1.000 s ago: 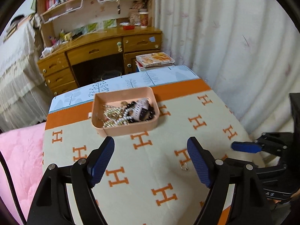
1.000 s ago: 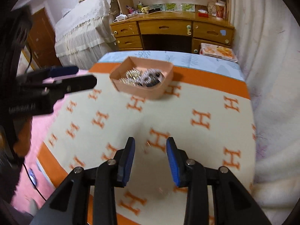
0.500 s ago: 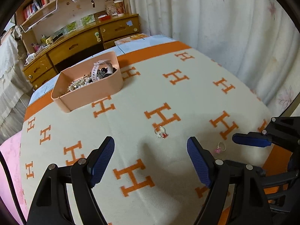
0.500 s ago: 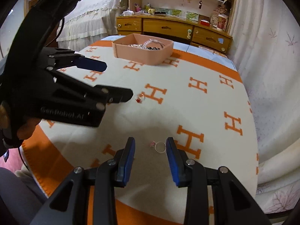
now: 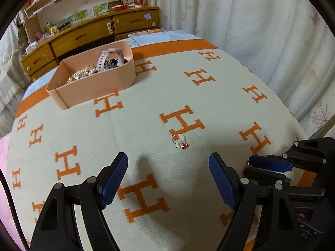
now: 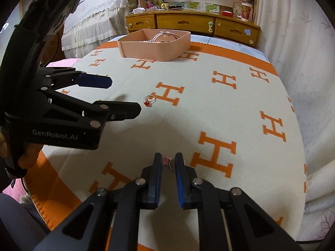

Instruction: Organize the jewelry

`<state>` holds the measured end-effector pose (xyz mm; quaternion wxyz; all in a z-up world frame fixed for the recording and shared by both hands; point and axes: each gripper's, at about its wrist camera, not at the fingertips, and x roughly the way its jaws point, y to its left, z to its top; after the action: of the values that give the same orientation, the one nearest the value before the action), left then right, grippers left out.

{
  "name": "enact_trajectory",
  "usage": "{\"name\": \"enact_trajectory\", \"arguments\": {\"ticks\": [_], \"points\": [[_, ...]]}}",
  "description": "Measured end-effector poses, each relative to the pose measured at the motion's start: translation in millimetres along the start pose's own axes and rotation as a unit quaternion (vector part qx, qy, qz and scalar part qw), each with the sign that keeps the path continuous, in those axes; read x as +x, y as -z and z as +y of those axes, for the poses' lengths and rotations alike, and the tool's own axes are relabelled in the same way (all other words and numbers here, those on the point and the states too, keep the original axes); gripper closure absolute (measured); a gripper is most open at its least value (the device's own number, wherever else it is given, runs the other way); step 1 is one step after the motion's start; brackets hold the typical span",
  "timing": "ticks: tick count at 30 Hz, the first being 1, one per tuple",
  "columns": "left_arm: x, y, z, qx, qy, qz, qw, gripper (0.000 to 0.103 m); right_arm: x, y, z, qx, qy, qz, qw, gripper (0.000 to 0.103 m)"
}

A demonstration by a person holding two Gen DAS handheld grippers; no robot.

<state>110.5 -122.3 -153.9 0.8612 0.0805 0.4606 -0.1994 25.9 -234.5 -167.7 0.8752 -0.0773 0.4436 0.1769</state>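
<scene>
Both grippers sit lower over the blanket than before. Upper left, I see the pink tray. My left gripper gapes wide below the red-stone ring; my right gripper has just closed on the pink-stone ring.

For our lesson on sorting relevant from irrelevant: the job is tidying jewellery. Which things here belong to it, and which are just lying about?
Belongs to the job:
red-stone ring
pink-stone ring, between the right tongs
pink tray of jewellery
left tongs, open

Just lying about:
wooden desk
curtain
patterned blanket
</scene>
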Motion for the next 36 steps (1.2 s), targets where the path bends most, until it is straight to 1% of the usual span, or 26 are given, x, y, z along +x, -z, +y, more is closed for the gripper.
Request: {"name": "enact_trajectory", "arguments": {"ticks": [3,5,7,8,9,12,15,17,18,19,22,26,29,33,36], "points": [[7.3,-1.3,1.5,-0.009,0.016,0.008,0.9998,0.025,-0.6,0.5,0.5,0.001,0.001,-0.002,1.000,0.093],[9.9,-2.8,2.0,-0.014,0.020,0.009,0.9997,0.030,-2.1,1.2,-1.9,0.010,-0.006,-0.005,1.000,0.093],[13.3,-5.2,2.4,-0.018,0.022,0.010,0.9996,0.043,-4.4,2.8,-4.9,0.018,-0.011,-0.009,1.000,0.094],[16.0,-6.6,2.7,-0.019,0.022,0.013,0.9995,0.047,-5.5,3.2,-6.5,0.023,-0.013,-0.011,1.000,0.094],[19.0,-7.9,2.9,-0.021,0.024,0.016,0.9994,0.056,-6.8,3.5,-8.1,0.028,-0.015,-0.013,0.999,0.095],[23.4,-11.2,1.8,-0.026,0.019,0.017,0.9993,0.063,-10.1,4.2,-11.7,0.039,-0.019,-0.018,0.999,0.095],[26.2,-13.8,-2.7,-0.024,0.012,0.017,0.9995,0.065,-12.0,5.9,-14.2,0.046,-0.024,-0.021,0.998,0.095],[27.9,-14.9,-9.0,-0.011,-0.012,0.018,0.9997,0.075,-12.3,6.8,-15.8,0.050,-0.026,-0.022,0.998,0.095],[28.3,-15.2,-12.5,-0.003,-0.023,0.019,0.9996,0.086,-12.2,7.0,-17.0,0.053,-0.029,-0.021,0.998,0.095],[28.5,-15.9,-14.9,0.000,-0.020,0.022,0.9995,0.092,-11.9,7.1,-18.3,0.057,-0.031,-0.021,0.998,0.095],[28.7,-17.2,-19.0,0.001,-0.026,0.028,0.9993,0.093,-11.5,7.2,-23.7,0.069,-0.039,-0.021,0.997,0.095],[25.7,-17.1,-14.8,-0.015,-0.013,0.026,0.9995,0.096,-15.1,6.6,-28.4,0.077,-0.043,-0.029,0.996,0.095],[13.6,-16.7,-7.6,-0.027,-0.012,0.017,0.9994,0.096,-19.2,2.8,-30.7,0.081,-0.051,-0.034,0.995,0.095],[-9.9,-21.1,6.3,-0.046,-0.007,0.006,0.9989,0.096,-28.2,-14.4,-32.4,0.083,-0.065,-0.050,0.993,0.095],[-33.0,-32.0,21.6,-0.054,-0.016,-0.006,0.9984,0.096,-35.5,-38.7,-31.7,0.079,-0.077,-0.066,0.992,0.095]]}}
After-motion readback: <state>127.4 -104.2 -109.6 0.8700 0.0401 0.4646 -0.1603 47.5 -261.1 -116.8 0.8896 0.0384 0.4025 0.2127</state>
